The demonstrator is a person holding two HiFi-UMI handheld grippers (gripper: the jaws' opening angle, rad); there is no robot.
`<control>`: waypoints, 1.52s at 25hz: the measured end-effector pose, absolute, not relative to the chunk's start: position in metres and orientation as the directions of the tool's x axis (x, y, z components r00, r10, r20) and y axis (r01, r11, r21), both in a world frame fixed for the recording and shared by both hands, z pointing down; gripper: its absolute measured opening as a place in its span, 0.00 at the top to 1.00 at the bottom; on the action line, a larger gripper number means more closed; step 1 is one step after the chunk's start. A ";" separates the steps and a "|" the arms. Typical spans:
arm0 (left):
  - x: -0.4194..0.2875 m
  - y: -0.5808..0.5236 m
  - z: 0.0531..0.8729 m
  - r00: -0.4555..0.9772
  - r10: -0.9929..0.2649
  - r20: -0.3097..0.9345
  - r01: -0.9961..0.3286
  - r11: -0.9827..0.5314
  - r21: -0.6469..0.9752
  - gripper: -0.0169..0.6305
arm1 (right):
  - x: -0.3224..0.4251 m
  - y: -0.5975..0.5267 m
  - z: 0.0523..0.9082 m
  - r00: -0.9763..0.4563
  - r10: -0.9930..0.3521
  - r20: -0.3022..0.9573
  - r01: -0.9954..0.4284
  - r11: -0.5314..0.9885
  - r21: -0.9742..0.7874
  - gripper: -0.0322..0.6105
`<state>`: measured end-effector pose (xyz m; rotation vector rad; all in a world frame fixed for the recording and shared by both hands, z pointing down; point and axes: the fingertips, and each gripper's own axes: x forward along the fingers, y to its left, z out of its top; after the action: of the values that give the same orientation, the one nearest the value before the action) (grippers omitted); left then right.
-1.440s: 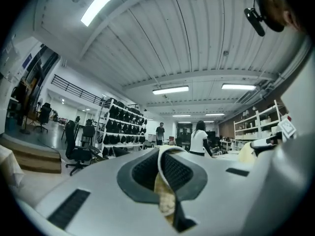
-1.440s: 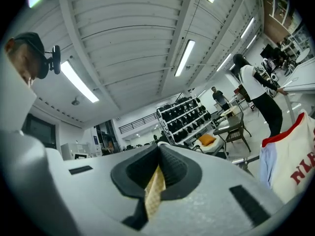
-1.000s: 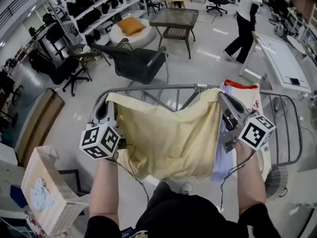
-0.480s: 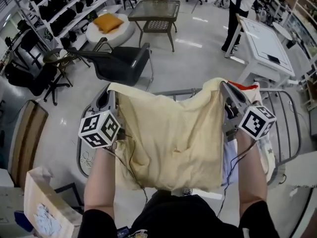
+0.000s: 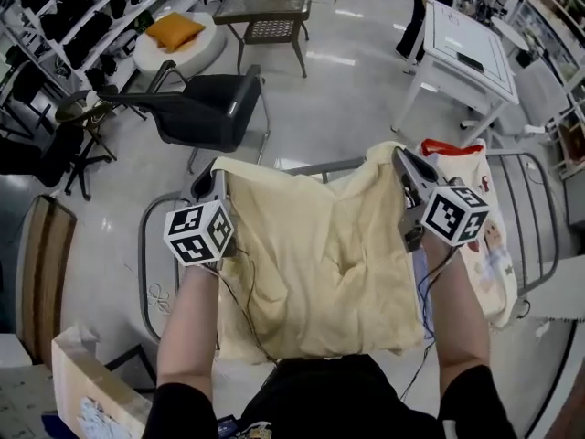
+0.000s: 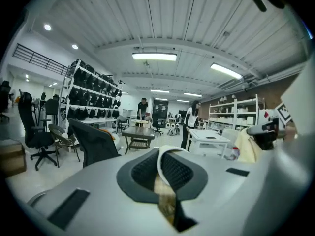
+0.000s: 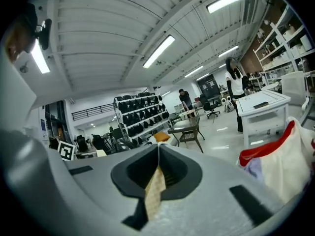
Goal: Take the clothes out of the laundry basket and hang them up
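Two corners of soft, creased yellow cloth (image 5: 320, 263) | left tongs (image 5: 217, 166) pinching one | right tongs (image 5: 399, 154) pinching other

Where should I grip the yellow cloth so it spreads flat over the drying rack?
At its two upper corners, from the near side, as now: left tongs shut on one corner, right tongs on the other. The yellow cloth then hangs as one wide sheet, its top edge spread over the drying rack.

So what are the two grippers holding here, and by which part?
Both are shut on the pale yellow garment. The left gripper pinches one top corner and the right gripper the other, with the cloth spread between them.
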<state>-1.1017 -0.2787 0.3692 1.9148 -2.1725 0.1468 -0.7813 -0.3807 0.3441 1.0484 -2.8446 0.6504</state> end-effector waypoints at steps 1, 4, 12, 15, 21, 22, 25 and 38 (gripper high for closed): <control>-1.102 -0.281 0.382 -0.112 -0.956 0.272 -0.989 0.135 0.065 0.96 | -0.782 -0.382 0.354 -0.765 -0.612 0.198 -0.637 0.675 -0.373 0.93; -1.106 -0.284 0.418 -0.123 -0.932 0.340 -0.990 0.140 0.027 0.96 | -0.785 -0.384 0.383 -0.753 -0.612 0.242 -0.654 0.654 -0.381 0.93; -1.107 -0.282 0.464 -0.116 -0.893 0.435 -0.992 0.121 -0.017 0.95 | -0.786 -0.383 0.432 -0.727 -0.595 0.344 -0.686 0.606 -0.402 0.90; -1.106 -0.277 0.474 -0.106 -0.881 0.461 -0.993 0.114 -0.010 0.82 | -0.785 -0.380 0.442 -0.725 -0.582 0.367 -0.688 0.601 -0.406 0.82; -1.101 -0.263 0.486 -0.081 -0.879 0.470 -0.995 0.097 0.010 0.70 | -0.786 -0.370 0.455 -0.724 -0.560 0.403 -0.689 0.601 -0.405 0.68; -1.100 -0.260 0.484 -0.079 -0.882 0.466 -0.995 0.096 0.013 0.69 | -0.785 -0.368 0.457 -0.720 -0.558 0.412 -0.693 0.601 -0.399 0.65; -1.097 -0.253 0.476 -0.076 -0.893 0.444 -0.996 0.093 0.018 0.67 | -0.783 -0.363 0.459 -0.713 -0.555 0.428 -0.700 0.603 -0.384 0.62; -1.042 -0.210 0.404 -0.087 -0.943 0.323 -0.995 0.098 0.017 0.66 | -0.769 -0.320 0.412 -0.798 -0.501 0.336 -0.602 0.693 -0.397 0.60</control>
<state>-1.0415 -0.2097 0.4036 1.9319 -2.1246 0.3019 -0.7690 -0.3195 0.4116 0.8904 -2.7012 0.7398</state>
